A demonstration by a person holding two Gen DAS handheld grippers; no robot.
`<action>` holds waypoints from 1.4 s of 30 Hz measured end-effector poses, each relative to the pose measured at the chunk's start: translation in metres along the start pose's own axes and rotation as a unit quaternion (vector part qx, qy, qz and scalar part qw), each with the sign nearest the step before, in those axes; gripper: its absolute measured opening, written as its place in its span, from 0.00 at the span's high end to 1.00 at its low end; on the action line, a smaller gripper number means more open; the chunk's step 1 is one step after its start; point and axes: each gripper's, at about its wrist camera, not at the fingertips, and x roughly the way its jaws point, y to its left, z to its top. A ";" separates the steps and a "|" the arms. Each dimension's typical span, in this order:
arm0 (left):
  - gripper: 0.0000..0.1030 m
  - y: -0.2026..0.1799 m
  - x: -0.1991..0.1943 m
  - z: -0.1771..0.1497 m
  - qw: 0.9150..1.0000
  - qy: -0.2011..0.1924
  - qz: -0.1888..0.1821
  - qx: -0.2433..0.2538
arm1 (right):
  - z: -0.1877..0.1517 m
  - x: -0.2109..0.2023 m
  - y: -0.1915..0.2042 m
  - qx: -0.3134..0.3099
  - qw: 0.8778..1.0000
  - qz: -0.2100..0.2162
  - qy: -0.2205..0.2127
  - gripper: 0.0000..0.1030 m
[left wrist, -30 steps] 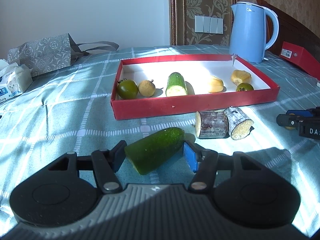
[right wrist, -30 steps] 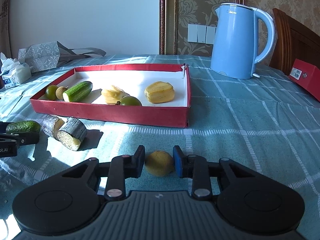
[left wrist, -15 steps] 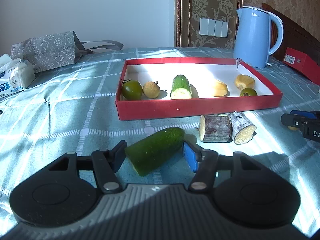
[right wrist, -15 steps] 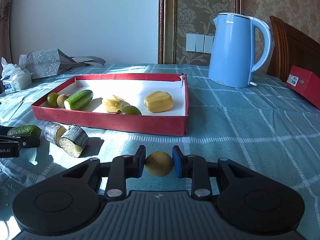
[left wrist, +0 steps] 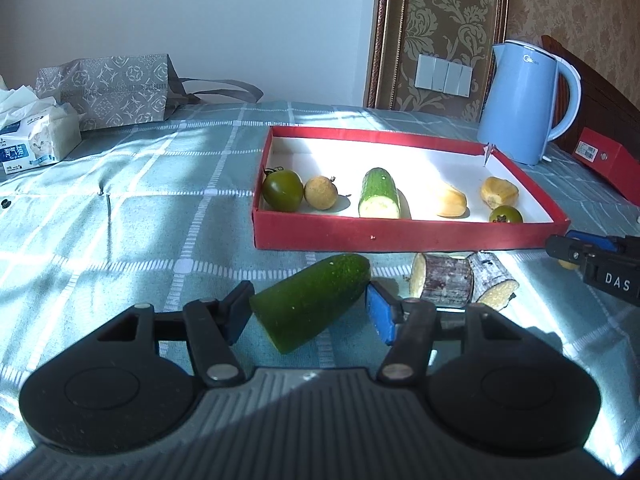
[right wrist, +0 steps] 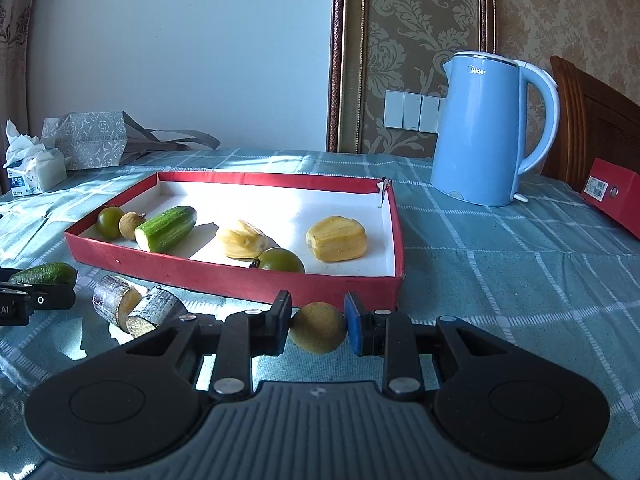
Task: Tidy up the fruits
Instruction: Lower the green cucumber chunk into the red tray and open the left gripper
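Observation:
My left gripper [left wrist: 308, 314] is shut on a dark green cucumber half [left wrist: 312, 300], held slantwise just in front of the red tray [left wrist: 400, 238]. My right gripper [right wrist: 318, 330] is shut on a small round yellow-brown fruit [right wrist: 318, 328], near the tray's [right wrist: 240, 280] front right corner. The white-lined tray holds two green tomatoes, a round brown fruit, a cucumber half [left wrist: 379, 194] and two yellow fruit pieces. Two short sugarcane pieces [left wrist: 444, 284] [right wrist: 120, 300] lie on the cloth before the tray. The other gripper shows at each view's edge.
A blue kettle [right wrist: 480, 132] stands behind the tray's right end, with a red box [right wrist: 616, 196] and a wooden chair beyond it. At the far left are a tissue pack [left wrist: 36, 140] and a grey patterned bag [left wrist: 104, 88]. A checked teal cloth covers the table.
The right gripper's pads have drawn snug on the round fruit and its view has tipped upward, so the tray sits lower. The left gripper has rolled a little, still holding the cucumber half.

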 end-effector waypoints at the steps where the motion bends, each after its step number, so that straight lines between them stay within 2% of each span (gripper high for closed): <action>1: 0.44 0.001 -0.001 0.001 1.000 -0.001 -0.001 -0.002 | 0.000 -0.001 0.000 0.000 1.000 0.000 -0.002 0.72; 5: 0.44 0.003 -0.002 0.009 1.000 -0.004 -0.009 -0.011 | -0.001 -0.002 0.002 -0.004 1.000 0.004 -0.004 0.72; 12: 0.44 -0.003 0.007 0.044 1.000 -0.026 -0.004 -0.002 | -0.002 -0.003 0.003 -0.007 1.000 0.004 -0.008 0.72; 20: 0.44 -0.005 0.043 0.081 0.999 -0.032 0.012 -0.012 | -0.002 -0.002 0.002 -0.002 1.000 0.007 -0.005 0.72; 30: 0.44 -0.011 0.075 0.080 1.000 -0.013 0.025 0.005 | -0.002 0.000 0.001 0.000 1.000 0.009 0.002 0.72; 36: 0.43 -0.012 0.079 0.076 1.000 -0.009 0.024 0.012 | -0.001 0.001 0.000 0.003 1.000 0.010 0.004 0.72; 38: 0.34 -0.012 0.075 0.074 1.000 -0.016 0.017 0.013 | -0.001 0.002 -0.001 0.005 1.000 0.011 0.004 0.72; 39: 0.22 -0.012 0.070 0.073 0.999 -0.030 0.022 0.013 | -0.001 0.002 -0.001 0.006 1.000 0.011 0.004 0.72; 40: 0.16 -0.011 0.064 0.072 0.999 -0.043 0.030 0.013 | -0.002 0.001 -0.001 0.007 1.000 0.011 0.002 0.72; 42: 0.14 -0.009 0.048 0.071 0.996 -0.072 0.044 0.017 | -0.002 0.001 -0.001 0.006 1.000 0.011 0.001 0.72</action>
